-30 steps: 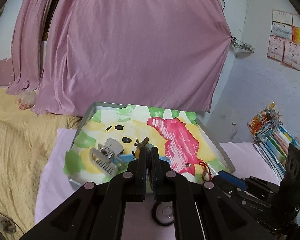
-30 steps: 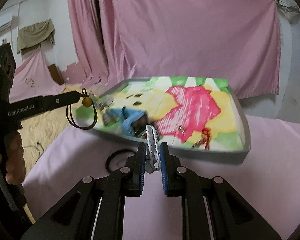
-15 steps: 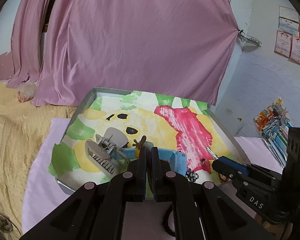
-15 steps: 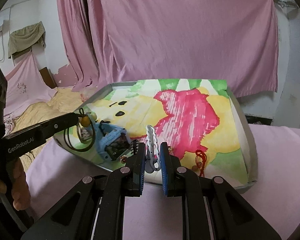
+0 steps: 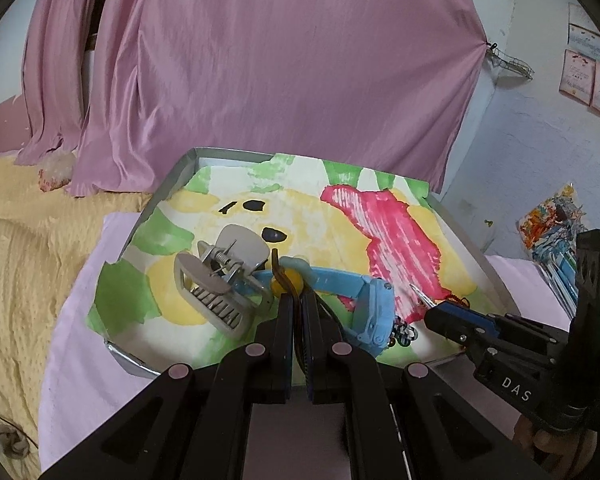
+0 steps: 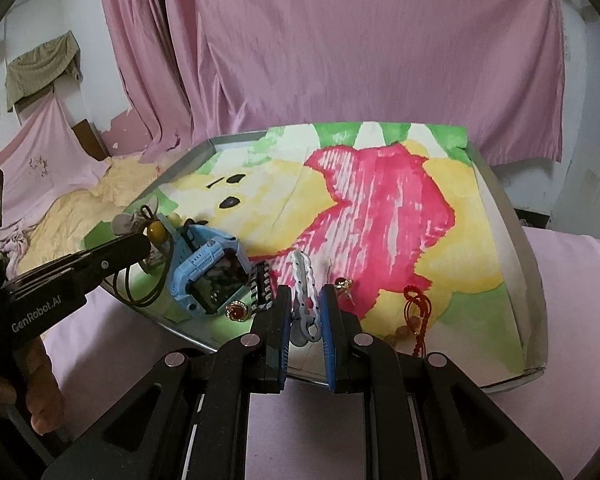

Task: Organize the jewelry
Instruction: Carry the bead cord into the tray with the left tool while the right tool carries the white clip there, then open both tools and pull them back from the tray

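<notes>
A white wavy hair clip (image 6: 305, 296) is sitting pinched in the right gripper's (image 6: 305, 300) jaws over the near edge of a gray tray (image 6: 538, 280). Left of it, the left gripper's (image 5: 297, 300) jaws are clamping a dark hair tie (image 6: 142, 288) with a yellow bead (image 5: 281, 283), above a blue watch (image 6: 210, 276) lying inside the tray.

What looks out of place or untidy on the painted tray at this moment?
The blue watch lies tipped on its side among the small pieces at the tray's near edge, its strap curling toward the grey hair claw clip. The painted paper's corner overhangs the rim.
</notes>
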The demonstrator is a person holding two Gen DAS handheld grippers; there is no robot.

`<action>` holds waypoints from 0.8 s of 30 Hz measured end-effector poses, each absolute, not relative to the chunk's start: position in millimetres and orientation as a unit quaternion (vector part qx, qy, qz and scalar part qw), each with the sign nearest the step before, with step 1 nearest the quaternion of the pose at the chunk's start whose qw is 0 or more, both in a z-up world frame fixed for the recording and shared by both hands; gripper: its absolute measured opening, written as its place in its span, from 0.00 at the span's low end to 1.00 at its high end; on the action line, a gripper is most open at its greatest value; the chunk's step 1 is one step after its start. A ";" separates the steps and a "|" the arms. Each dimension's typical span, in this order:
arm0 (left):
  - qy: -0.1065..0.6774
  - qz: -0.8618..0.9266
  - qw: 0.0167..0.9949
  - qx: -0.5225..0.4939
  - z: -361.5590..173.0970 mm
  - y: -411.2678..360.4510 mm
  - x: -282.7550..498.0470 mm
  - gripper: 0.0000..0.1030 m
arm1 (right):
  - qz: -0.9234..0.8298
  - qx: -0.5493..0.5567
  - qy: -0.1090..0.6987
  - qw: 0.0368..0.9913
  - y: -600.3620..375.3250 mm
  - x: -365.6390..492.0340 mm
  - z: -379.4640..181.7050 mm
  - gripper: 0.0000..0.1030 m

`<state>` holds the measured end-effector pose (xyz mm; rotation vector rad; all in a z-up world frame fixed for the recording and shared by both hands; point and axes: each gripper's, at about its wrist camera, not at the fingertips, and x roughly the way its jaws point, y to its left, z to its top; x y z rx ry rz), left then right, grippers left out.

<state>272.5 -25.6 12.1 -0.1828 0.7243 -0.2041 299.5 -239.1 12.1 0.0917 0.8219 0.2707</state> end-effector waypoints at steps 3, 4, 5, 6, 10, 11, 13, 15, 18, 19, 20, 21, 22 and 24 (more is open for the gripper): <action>0.352 -0.101 0.925 -0.101 11.6 -21.8 272.5 0.05 | 0.130 0.046 0.402 0.905 -239.2 301.2 10.2 0.12; 0.352 -0.101 0.925 -0.105 11.3 -20.4 272.6 0.05 | 0.128 0.045 0.402 0.905 -238.9 301.7 9.8 0.13; 0.352 -0.099 0.925 -0.106 11.2 -19.8 272.7 0.05 | 0.128 0.045 0.404 0.905 -238.7 302.1 9.7 0.13; 0.354 -0.096 0.924 -0.105 10.6 -19.4 272.9 0.05 | 0.128 0.045 0.405 0.904 -238.4 302.6 9.4 0.13; 0.358 -0.093 0.923 -0.104 9.5 -19.9 273.3 0.06 | 0.129 0.045 0.405 0.904 -237.6 303.7 8.2 0.13; 0.357 -0.093 0.923 -0.104 9.8 -19.8 272.9 0.07 | 0.129 0.046 0.405 0.904 -237.0 304.6 7.7 0.13; 0.356 -0.094 0.924 -0.106 10.0 -19.5 272.7 0.13 | 0.129 0.046 0.404 0.904 -237.8 303.6 8.4 0.13; 0.352 -0.096 0.925 -0.110 11.0 -18.0 271.4 0.20 | 0.128 0.047 0.403 0.905 -237.9 304.3 7.8 0.14; 0.341 -0.099 0.927 -0.117 13.4 -16.2 268.1 0.29 | 0.127 0.052 0.400 0.906 -240.2 302.9 8.4 0.16; 0.338 -0.098 0.929 -0.117 14.6 -15.8 266.8 0.33 | 0.126 0.054 0.398 0.907 -241.4 302.2 8.8 0.16; 0.334 -0.097 0.930 -0.117 15.5 -15.5 265.6 0.35 | 0.124 0.056 0.394 0.909 -242.0 301.7 9.3 0.18; 0.330 -0.095 0.932 -0.118 16.3 -14.9 264.4 0.42 | 0.123 0.058 0.390 0.911 -243.8 300.0 10.7 0.19; 0.323 -0.094 0.934 -0.122 17.8 -13.1 262.4 0.50 | 0.122 0.060 0.384 0.913 -244.9 298.4 12.1 0.21; 0.305 -0.091 0.938 -0.134 21.5 -8.6 257.3 0.60 | 0.119 0.064 0.372 0.918 -248.2 294.0 15.8 0.35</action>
